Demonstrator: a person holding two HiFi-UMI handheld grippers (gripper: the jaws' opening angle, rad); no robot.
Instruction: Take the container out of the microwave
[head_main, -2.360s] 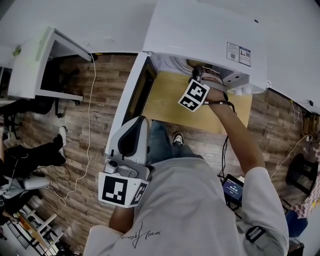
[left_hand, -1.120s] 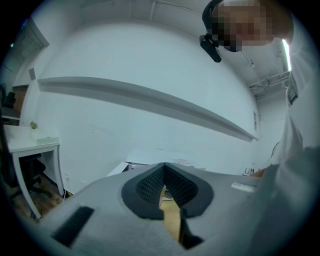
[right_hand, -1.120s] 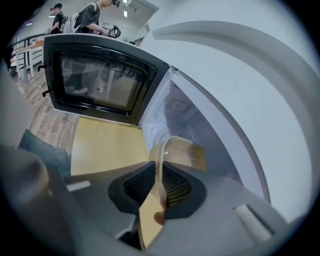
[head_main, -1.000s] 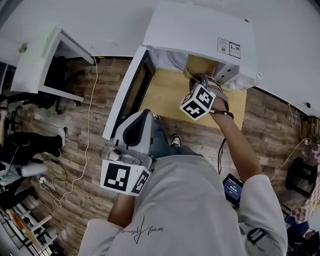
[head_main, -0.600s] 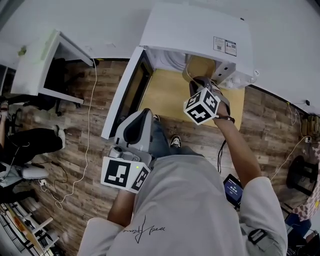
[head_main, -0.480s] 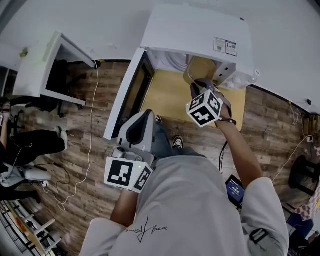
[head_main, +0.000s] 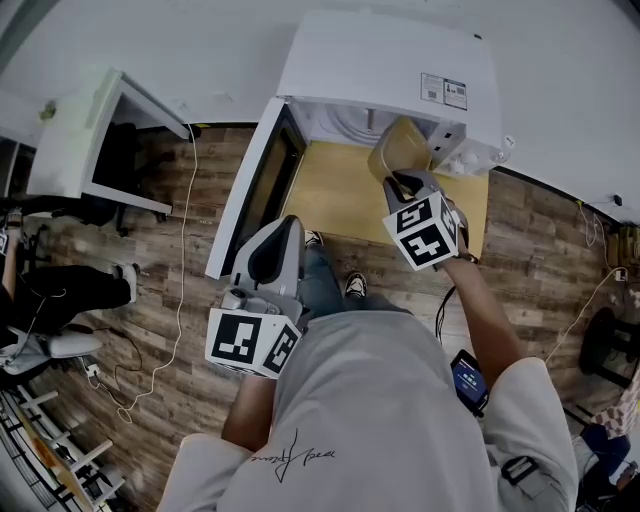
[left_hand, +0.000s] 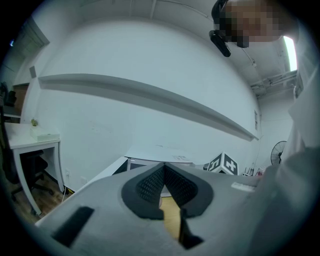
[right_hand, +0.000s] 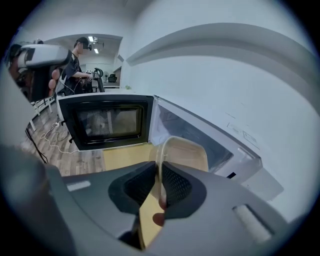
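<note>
The white microwave (head_main: 390, 60) stands on a yellow tabletop (head_main: 330, 195), its door (head_main: 250, 190) swung wide open to the left. A clear plastic container (head_main: 398, 145) hangs tilted just outside the cavity mouth, above the tabletop. My right gripper (head_main: 397, 177) is shut on its near wall. In the right gripper view the container's rim (right_hand: 182, 150) runs between the pads of the right gripper (right_hand: 159, 175), with the open door (right_hand: 105, 122) behind it. My left gripper (head_main: 272, 250) hovers near the door's outer edge; its pads meet at the tips of the left gripper (left_hand: 164, 167) with nothing between them.
A white desk (head_main: 70, 130) stands at the left and a cable (head_main: 180, 250) trails over the wooden floor. A small screen device (head_main: 468, 380) lies at the right. Another person (right_hand: 80, 60) stands far back in the right gripper view.
The right gripper has drawn the container out of the microwave cavity towards me and upward, rolling as it went. The left gripper has stayed in place.
</note>
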